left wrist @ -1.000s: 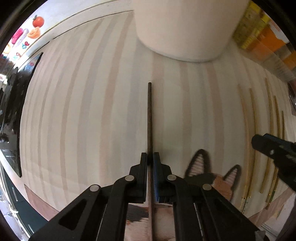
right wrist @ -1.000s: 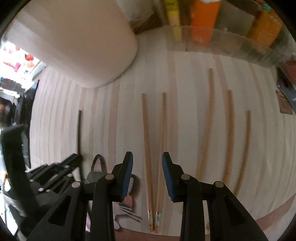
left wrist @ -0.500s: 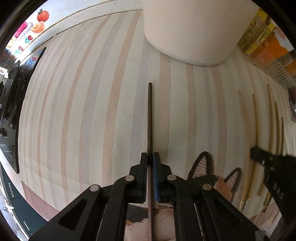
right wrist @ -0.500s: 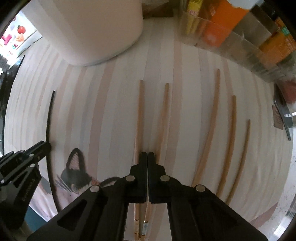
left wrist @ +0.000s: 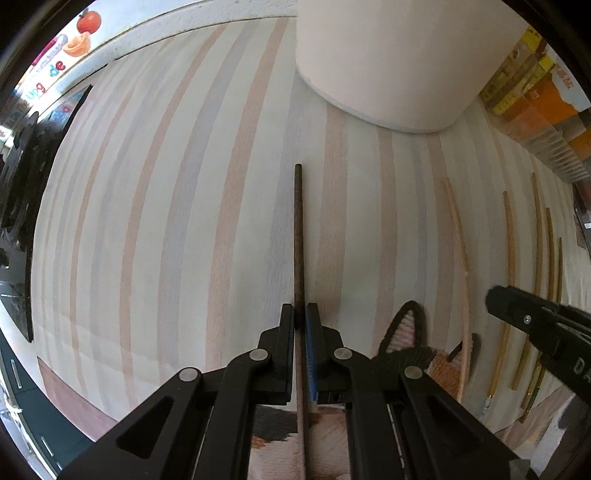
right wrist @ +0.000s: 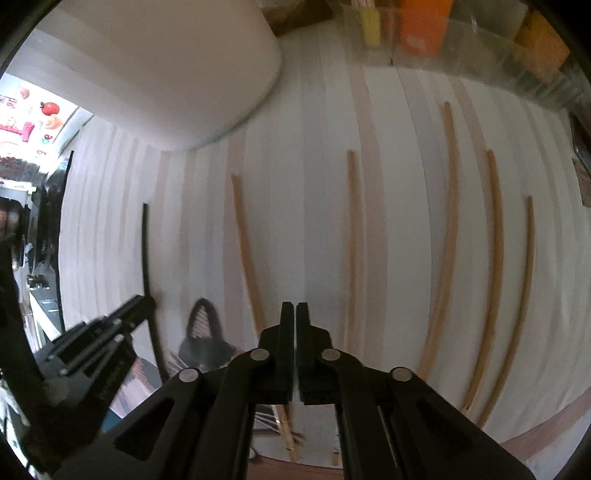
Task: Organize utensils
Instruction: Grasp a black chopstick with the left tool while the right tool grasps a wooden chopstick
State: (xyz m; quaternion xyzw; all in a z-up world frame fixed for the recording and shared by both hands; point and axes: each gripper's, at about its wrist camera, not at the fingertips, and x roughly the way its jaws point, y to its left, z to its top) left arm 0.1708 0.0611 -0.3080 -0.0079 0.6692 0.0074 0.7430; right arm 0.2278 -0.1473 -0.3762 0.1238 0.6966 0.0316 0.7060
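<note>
A dark brown, slim wooden chopstick sits clamped between the two pads of the left gripper, its tip pointing toward the far edge of the striped placemat and its other end passing back between the black arms and out of view. The left jaws are closed tight on the stick, which lies flat along the mat's pale pink, grey and cream stripes, parallel to them. The stick is straight, round and matt, darker than every other one on the mat.

The right gripper stands near the mat's near edge with its jaws almost together and parting a little; nothing is seen between them. A light tan wooden chopstick lies just to their left and a second light tan wooden chopstick just to their right, both apart from the pads. Three more light wooden chopsticks lie side by side toward the mat's right edge, well apart from the dark one.

A large white rounded container stands at the far edge of the mat. A printed cat figure marks the near edge between the two grippers. Orange and yellow packets line the far right corner behind a clear wall.
</note>
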